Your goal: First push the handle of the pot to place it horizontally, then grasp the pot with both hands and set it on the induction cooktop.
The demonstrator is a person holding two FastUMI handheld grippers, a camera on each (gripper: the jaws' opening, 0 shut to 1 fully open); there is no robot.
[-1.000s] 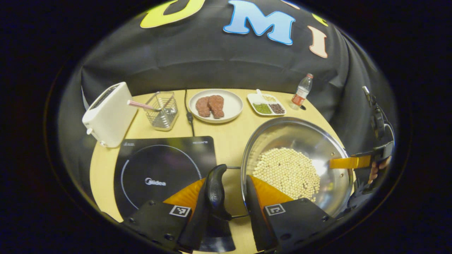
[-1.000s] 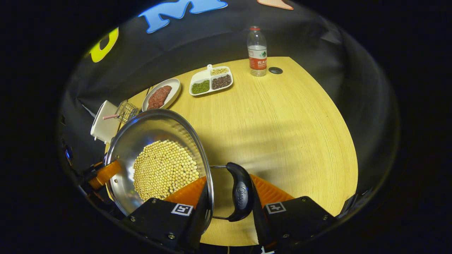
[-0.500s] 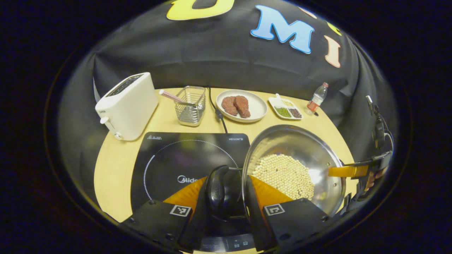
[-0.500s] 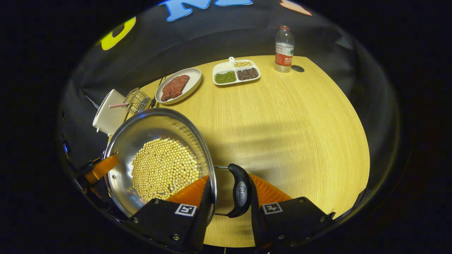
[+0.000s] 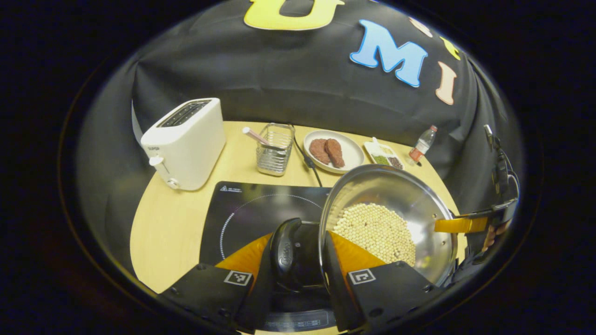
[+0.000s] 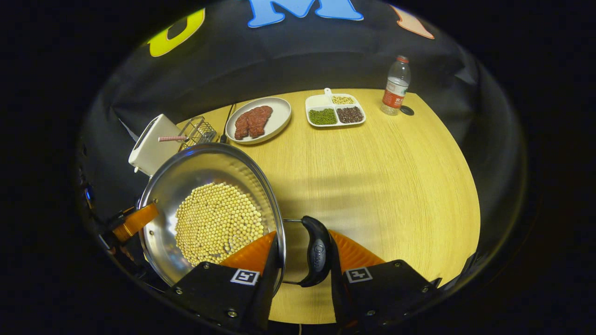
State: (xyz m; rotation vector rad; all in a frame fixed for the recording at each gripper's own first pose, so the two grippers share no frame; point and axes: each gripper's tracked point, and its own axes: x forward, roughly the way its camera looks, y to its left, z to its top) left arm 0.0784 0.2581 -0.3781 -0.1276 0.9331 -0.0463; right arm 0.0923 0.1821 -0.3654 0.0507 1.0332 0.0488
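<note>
left gripper view puts the shiny round steel pot (image 5: 386, 218), holding a layer of pale round beans (image 5: 375, 230), at four o'clock, carried partly above the black glass induction cooktop (image 5: 247, 209), which lies at seven o'clock on the round pale wooden table (image 5: 163, 232). the left gripper (image 5: 298, 258) pinches one black curved side handle (image 5: 284, 249) and the pot's rim between its fingers. in right gripper view the right gripper (image 6: 302, 258) grips the other black side handle (image 6: 319, 256) and the rim in the same way, with the pot (image 6: 209, 209) at eight o'clock. outward in left gripper view: a white two-slot toaster (image 5: 184, 142) at ten o'clock, a wire mesh basket (image 5: 274, 149) with a pink stick at eleven, a white plate of brown meat slices (image 5: 333, 151) at twelve, a white divided dish of grains (image 5: 384, 156) and a clear plastic bottle with a red label (image 5: 421, 144) at one o'clock.
</note>
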